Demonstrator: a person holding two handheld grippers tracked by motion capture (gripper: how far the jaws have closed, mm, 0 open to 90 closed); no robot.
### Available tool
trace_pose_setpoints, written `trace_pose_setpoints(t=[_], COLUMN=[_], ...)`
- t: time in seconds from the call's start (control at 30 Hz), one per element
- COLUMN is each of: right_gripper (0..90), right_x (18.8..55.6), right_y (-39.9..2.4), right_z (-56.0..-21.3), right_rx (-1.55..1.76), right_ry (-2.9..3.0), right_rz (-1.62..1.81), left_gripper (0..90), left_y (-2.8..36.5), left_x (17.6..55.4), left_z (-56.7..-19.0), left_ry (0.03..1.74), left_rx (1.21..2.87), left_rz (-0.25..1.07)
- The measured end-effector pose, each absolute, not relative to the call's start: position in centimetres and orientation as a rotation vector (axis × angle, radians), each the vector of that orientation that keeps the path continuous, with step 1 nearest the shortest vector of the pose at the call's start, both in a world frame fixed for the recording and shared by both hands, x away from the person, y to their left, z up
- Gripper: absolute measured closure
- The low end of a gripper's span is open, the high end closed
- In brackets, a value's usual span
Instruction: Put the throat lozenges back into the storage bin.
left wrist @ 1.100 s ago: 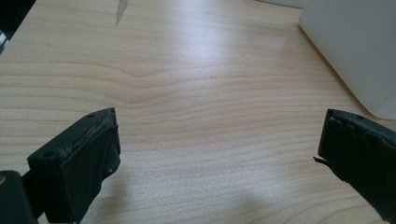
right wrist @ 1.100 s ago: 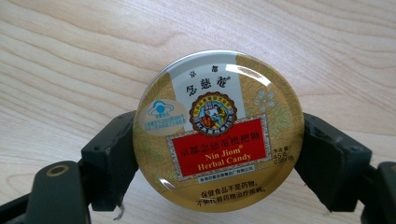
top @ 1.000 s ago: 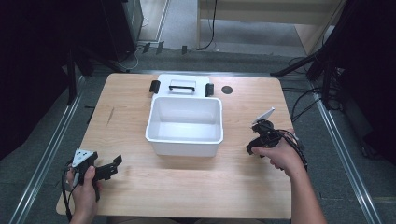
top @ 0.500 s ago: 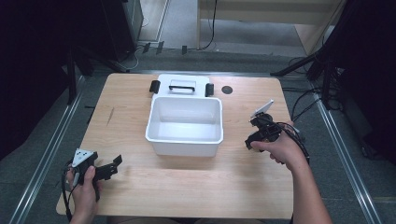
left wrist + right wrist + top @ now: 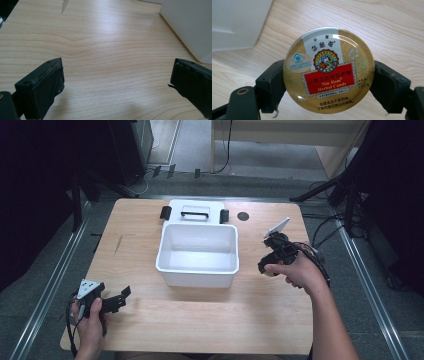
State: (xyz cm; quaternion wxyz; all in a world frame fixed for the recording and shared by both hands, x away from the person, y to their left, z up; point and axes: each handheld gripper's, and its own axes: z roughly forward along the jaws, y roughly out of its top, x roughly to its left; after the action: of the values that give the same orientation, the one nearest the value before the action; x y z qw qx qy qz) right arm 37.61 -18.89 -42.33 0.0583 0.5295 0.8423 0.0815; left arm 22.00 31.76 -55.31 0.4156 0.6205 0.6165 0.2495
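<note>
A round gold candy tin with a red label sits between the two black jaws of my right gripper, which is shut on its rim and holds it off the wood. In the high view that gripper hangs just right of the white bin, the tin a small pale spot at its tip. My left gripper rests near the table's front left corner. Its jaws stand wide apart over bare wood in the left gripper view, with nothing between them.
The bin's white lid with a black handle and two black clips lies behind the bin. A dark round hole marks the tabletop at the back right. A wall of the bin shows ahead of the left gripper.
My right hand has lifted and shifted left toward the bin with the tin still gripped. The left hand has stayed put.
</note>
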Motion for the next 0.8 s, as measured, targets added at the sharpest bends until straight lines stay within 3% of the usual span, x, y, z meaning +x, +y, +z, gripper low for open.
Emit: trace_pose_setpoints(t=[0.8], right_gripper=[20.6], right_x=[38.3], right_y=[-15.4], right_z=[-38.5], right_rx=[1.510], right_ry=[2.618], right_rz=[0.310], left_gripper=[0.0], left_y=[31.8], left_x=[22.0], left_z=[-55.3], left_ry=[1.551], left_rx=[1.557], left_rz=[0.620])
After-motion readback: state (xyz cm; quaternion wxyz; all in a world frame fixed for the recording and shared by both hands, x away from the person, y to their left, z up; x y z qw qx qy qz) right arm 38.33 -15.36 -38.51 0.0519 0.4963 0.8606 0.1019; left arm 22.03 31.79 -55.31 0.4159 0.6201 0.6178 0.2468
